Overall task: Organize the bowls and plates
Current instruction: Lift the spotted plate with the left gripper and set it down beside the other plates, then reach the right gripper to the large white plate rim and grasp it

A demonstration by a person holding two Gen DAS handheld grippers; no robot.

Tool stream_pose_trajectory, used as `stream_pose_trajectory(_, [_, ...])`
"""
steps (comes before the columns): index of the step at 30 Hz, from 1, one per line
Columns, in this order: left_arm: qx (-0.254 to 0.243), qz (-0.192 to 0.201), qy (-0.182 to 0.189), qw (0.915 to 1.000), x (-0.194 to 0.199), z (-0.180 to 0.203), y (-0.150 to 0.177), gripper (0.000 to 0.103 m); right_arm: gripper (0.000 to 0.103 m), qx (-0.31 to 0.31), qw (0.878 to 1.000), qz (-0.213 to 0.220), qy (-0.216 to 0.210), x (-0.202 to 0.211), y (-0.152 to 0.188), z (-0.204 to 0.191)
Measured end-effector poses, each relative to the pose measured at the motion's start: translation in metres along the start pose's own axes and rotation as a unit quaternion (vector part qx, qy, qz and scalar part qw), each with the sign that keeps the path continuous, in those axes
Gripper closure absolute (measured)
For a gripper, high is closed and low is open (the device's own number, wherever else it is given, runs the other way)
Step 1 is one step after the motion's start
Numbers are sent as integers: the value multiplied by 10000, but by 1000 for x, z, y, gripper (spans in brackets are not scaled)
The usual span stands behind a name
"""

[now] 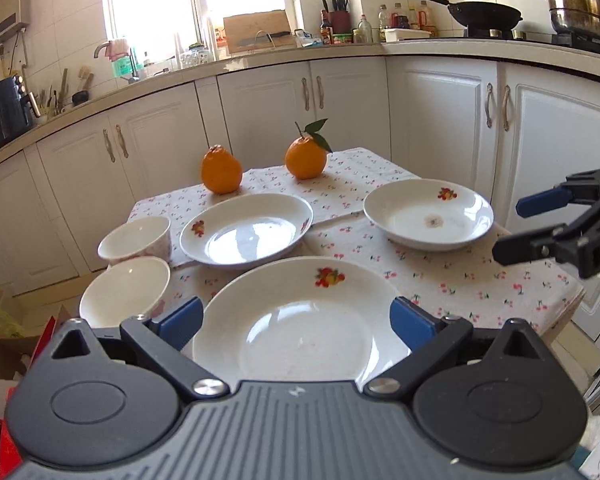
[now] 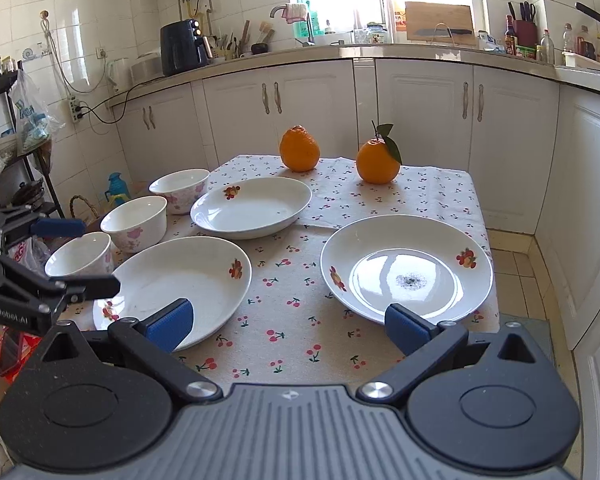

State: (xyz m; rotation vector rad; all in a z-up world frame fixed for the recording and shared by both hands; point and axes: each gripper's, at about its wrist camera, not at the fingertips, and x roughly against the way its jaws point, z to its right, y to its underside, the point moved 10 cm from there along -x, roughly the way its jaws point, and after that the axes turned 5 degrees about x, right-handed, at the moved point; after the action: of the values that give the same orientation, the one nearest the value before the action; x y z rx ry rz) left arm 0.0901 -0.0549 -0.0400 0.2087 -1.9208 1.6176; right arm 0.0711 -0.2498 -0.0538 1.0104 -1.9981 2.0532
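Note:
Three white fruit-print plates lie on the cherry-print tablecloth (image 2: 296, 280). The nearest plate (image 1: 300, 320) lies just beyond my left gripper (image 1: 296, 320), whose jaws stand wide open and empty above its near rim. A second plate (image 1: 246, 230) lies behind it, and a third, with a dark speck (image 1: 428, 214), lies to the right. Two white bowls (image 1: 134, 238) (image 1: 124, 296) show at the left table edge; the right wrist view shows three in a row (image 2: 180, 190) (image 2: 134, 222) (image 2: 80, 256). My right gripper (image 2: 288, 326) is open, empty, and hovers between the near-left plate (image 2: 172, 284) and the speckled plate (image 2: 406, 268).
Two oranges (image 1: 221, 174) (image 1: 306, 158) stand at the table's far edge. White kitchen cabinets (image 1: 260, 112) and a cluttered counter run behind. A wok (image 1: 484, 14) and a steel pot (image 1: 580, 12) sit on the stove. Bags and a shelf crowd the floor on the left (image 2: 20, 140).

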Motion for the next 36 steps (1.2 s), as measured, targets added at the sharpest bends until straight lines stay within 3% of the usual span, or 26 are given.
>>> stream_pose_trajectory(13, [219, -729, 191, 9969, -15, -18, 71, 3, 0, -16, 9998, -138, -151, -15, -4, -17])
stream_pose_trajectory(21, [376, -823, 261, 9956, -35, -19, 78, 3, 0, 247, 9985, -376, -300, -30, -4, -29])
stream_pose_trajectory(36, [527, -908, 385, 9937, -48, -17, 77, 0, 0, 1073, 9840, -770, -1196, -74, -19, -57])
